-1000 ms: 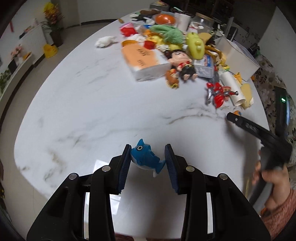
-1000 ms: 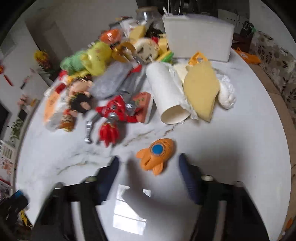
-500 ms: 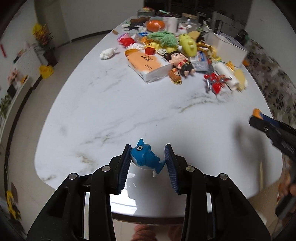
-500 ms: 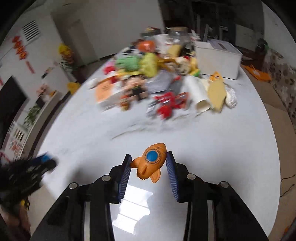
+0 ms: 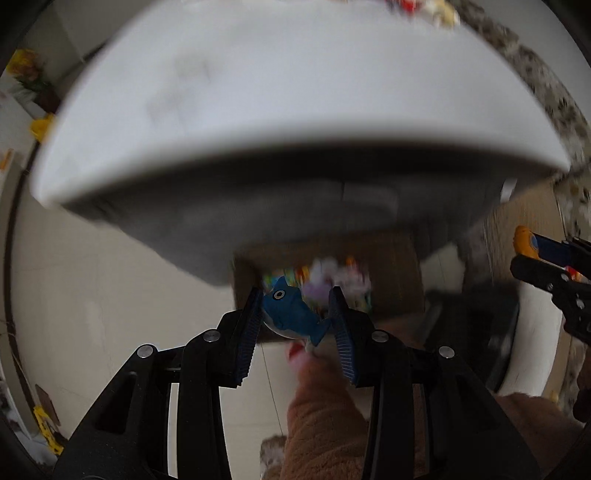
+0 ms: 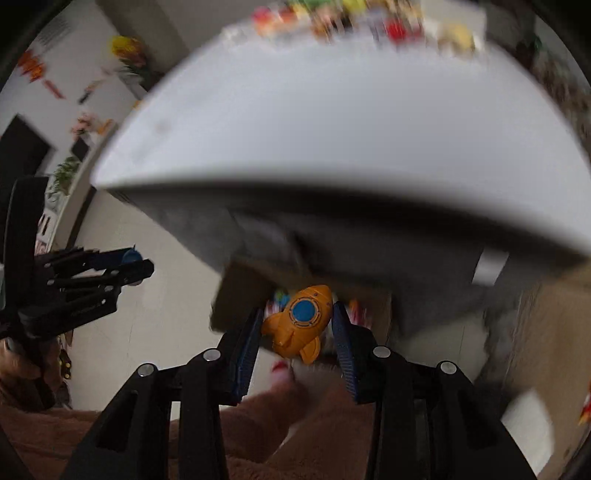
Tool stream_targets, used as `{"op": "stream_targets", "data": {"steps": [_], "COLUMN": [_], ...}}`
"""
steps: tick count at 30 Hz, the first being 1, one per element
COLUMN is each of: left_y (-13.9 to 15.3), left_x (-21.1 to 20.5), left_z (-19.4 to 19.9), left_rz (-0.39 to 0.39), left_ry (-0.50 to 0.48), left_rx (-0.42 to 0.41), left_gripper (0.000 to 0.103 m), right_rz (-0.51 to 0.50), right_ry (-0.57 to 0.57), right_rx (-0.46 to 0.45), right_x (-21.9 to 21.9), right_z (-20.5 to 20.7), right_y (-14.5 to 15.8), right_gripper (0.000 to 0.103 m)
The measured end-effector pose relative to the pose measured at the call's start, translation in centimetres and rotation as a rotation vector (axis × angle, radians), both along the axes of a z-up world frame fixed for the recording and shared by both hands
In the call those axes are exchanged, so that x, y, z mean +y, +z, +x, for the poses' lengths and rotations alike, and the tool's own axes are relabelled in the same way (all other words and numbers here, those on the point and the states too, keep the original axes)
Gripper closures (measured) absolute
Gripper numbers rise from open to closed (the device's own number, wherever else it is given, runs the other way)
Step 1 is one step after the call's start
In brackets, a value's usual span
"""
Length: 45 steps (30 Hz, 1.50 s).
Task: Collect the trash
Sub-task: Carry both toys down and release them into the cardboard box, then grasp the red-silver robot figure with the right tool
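My left gripper (image 5: pixel 297 317) is shut on a blue shark toy (image 5: pixel 291 315) and holds it off the table's near edge, above a brown cardboard box (image 5: pixel 391 280) on the floor under the table. My right gripper (image 6: pixel 297 325) is shut on an orange rocket toy (image 6: pixel 301 319), also held above that box (image 6: pixel 240 291). Colourful items lie inside the box. The right gripper shows at the right edge of the left wrist view (image 5: pixel 550 266); the left gripper shows at the left of the right wrist view (image 6: pixel 85 280).
The white marble table (image 5: pixel 277 92) fills the upper part of both views, blurred, with a pile of toys and trash at its far end (image 6: pixel 369 18). A person's brown sleeves (image 5: pixel 321 417) lie below the grippers. Pale tiled floor (image 5: pixel 92 295) lies to the left.
Both grippers have dropped from over the tabletop to below its near edge, still holding the shark and the rocket. The cardboard box has come into view.
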<state>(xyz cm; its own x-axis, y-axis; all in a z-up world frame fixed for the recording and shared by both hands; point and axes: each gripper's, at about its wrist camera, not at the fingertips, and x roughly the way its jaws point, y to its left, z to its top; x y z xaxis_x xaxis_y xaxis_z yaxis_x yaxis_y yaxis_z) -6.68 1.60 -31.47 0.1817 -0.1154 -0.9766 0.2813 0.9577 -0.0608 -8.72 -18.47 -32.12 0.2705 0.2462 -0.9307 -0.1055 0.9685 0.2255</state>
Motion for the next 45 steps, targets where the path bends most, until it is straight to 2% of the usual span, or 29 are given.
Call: {"op": "stream_targets", "data": {"steps": [5,9,11,12,13,14,17,21,24,28,29,31,34,36,39,42,45], "left_y": [-10.1,-15.3,-17.4,-18.5,-19.4,-20.0,-20.6,-18.4,-14.2,-6.4,-4.5,-0.7,4.0,6.0,7.5,8.2,8.2], "left_x": [-0.6,-1.3,-1.7,-1.9,-2.0,-1.7,-0.7,0.9,1.5,1.1,0.9,0.3,-0.9,-1.7,-2.1,-1.7,-0.8], "left_z": [0.0,0.8,1.4,1.7,1.9,2.2,2.2,2.0,1.9,1.6,1.6,1.5,1.7,2.1,2.7,2.9,2.8], "left_rz": [0.027,0.037,0.038,0.049,0.076,0.093,0.136,0.125,0.063,-0.017,-0.038,-0.074,-0.117,-0.116,-0.114,-0.09,-0.071], "left_ry": [-0.041,-0.053,-0.053,-0.05,-0.039,-0.032,-0.012,0.008,0.016,-0.018,-0.026,-0.036,-0.04,-0.035,0.01,0.078,0.17], "left_rx": [0.092,0.123,0.152,0.175,0.19,0.197,0.216,0.24,0.239,0.142,0.114,0.051,-0.041,-0.086,-0.127,-0.141,-0.135], "left_gripper": [0.066,0.066,0.065,0.052,0.04,0.021,0.02,0.02,0.02,0.02,0.02,0.02,0.02,0.02,0.02,0.02,0.02], "right_rz": [-0.045,-0.075,-0.07,-0.063,-0.087,-0.111,-0.147,-0.121,-0.076,0.011,0.031,0.074,0.085,0.088,0.108,0.13,0.106], "right_ry": [-0.057,-0.065,-0.075,-0.076,-0.08,-0.082,-0.081,-0.081,-0.053,0.019,0.02,0.0,-0.063,-0.102,-0.159,-0.229,-0.272], "right_rx": [0.08,0.096,0.1,0.111,0.124,0.125,0.135,0.14,0.115,-0.037,-0.069,-0.18,-0.294,-0.318,-0.291,-0.24,-0.205], "right_x": [0.3,0.2,0.2,0.3,0.4,0.4,0.1,-1.0,-1.1,-1.2,-1.4,-2.7,-4.9,-6.3,-7.3,-8.0,-8.4], "right_z": [0.1,1.4,2.2,2.3,2.7,2.9,2.9,3.2,3.2,3.8,4.3,6.2,10.4,13.9,20.7,27.7,32.5], "right_y": [-8.7,-13.3,-15.3,-16.2,-17.1,-17.7,-18.0,-14.9,-10.8,-0.5,1.2,6.0,9.4,9.8,9.0,7.3,6.0], "right_gripper": [0.064,0.064,0.059,0.036,0.023,0.025,0.025,0.025,0.025,0.025,0.025,0.015,0.01,0.01,0.011,0.011,0.011]}}
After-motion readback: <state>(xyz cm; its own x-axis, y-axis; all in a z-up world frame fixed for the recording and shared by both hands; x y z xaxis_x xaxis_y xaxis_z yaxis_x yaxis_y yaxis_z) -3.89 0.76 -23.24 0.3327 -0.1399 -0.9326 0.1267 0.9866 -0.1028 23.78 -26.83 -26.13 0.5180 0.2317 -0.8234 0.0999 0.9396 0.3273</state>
